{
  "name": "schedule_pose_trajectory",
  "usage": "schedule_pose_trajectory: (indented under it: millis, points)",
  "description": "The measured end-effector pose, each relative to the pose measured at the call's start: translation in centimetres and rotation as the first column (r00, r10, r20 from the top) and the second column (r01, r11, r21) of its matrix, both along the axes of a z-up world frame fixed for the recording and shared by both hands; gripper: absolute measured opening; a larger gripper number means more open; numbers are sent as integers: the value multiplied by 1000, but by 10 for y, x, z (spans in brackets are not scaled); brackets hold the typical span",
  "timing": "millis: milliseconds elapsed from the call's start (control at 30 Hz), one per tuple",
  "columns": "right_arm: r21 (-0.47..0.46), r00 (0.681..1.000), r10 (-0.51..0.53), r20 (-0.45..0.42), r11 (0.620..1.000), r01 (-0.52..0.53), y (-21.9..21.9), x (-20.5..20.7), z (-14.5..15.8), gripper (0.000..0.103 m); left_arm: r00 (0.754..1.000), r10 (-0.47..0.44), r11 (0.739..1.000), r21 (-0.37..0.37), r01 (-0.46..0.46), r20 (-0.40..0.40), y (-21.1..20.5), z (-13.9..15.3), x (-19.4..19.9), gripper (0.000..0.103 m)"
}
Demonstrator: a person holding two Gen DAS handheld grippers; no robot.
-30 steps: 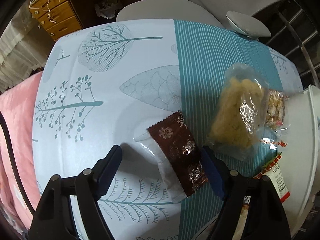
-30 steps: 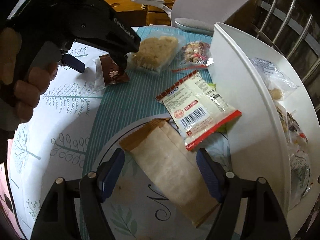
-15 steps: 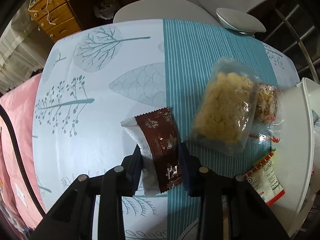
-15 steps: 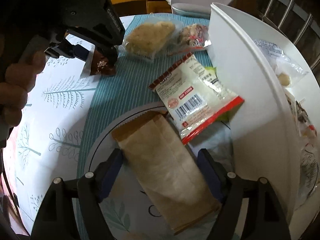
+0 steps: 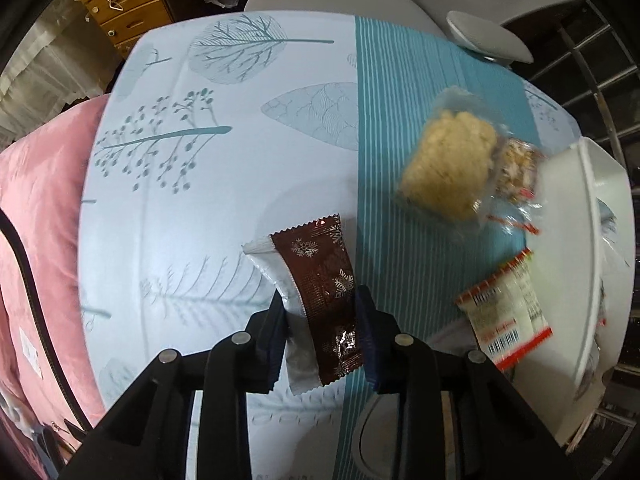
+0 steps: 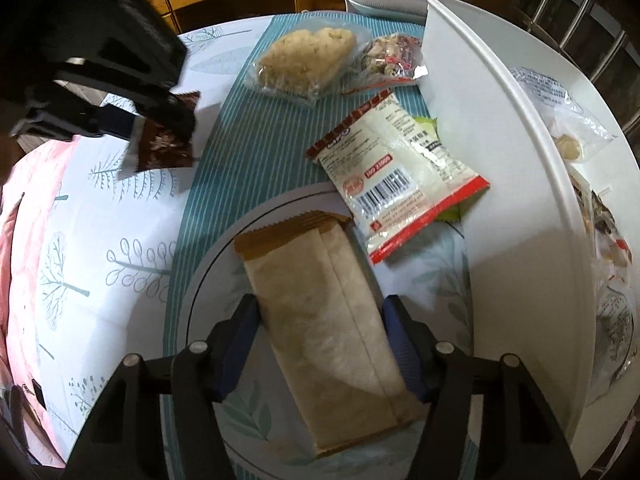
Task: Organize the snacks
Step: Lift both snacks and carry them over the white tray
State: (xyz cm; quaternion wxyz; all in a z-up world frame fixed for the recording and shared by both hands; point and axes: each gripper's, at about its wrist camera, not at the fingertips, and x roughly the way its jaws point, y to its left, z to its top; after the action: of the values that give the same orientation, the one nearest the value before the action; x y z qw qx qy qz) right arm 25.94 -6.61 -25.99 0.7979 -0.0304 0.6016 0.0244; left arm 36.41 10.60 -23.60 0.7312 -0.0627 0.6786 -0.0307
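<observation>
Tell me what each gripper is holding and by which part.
The left gripper pinches the brown snowflake packet at its near end. The right gripper clamps the tan paper packet across its middle.

Glossy foil brown wrapper [image 5: 326, 280], matt paper-like tan packet [image 6: 332, 320], clear crinkled plastic bag [image 6: 306, 60], smooth white plastic bin [image 6: 500, 200], printed tablecloth [image 5: 200, 160].

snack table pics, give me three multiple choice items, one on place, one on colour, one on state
1. The red-edged white packet lies:
A. inside the bin
B. on the table beside the white bin
C. in the left gripper

2. The wrapper in the left gripper is:
A. green
B. yellow
C. brown with snowflakes

3. The right gripper is:
A. around the tan packet
B. holding nothing near
C. out of view

Answers: B, it rests against the bin's outer wall; C, brown snowflake wrapper; A, fingers flank the packet.
</observation>
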Motion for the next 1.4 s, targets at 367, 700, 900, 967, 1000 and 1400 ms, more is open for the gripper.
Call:
schedule_pose_trajectory:
  millis: [367,700,900,967,1000,1400]
  points:
    - [132,987,-104,-125,984,121,-7,-28,1,58,997,-60,996,-62,62,41,25,62,-54,30]
    - [191,963,-228,-146,948,254,1,-74,29,56,979,-150,982,-94,163,140,34,120,-119,30]
    - [219,949,-296,-110,924,314,3,-115,54,55,954,-179,964,-150,218,239,49,145,-161,30]
    - [225,946,-313,-87,919,324,2,-121,63,55,945,-190,955,-171,240,267,50,150,-171,30]
    - [228,943,-324,-73,915,332,1,-127,69,55,942,-193,951,-184,248,276,50,152,-176,30]
    - [334,914,-403,43,868,367,-50,-170,119,55,896,-259,907,-228,354,362,18,181,-213,30]
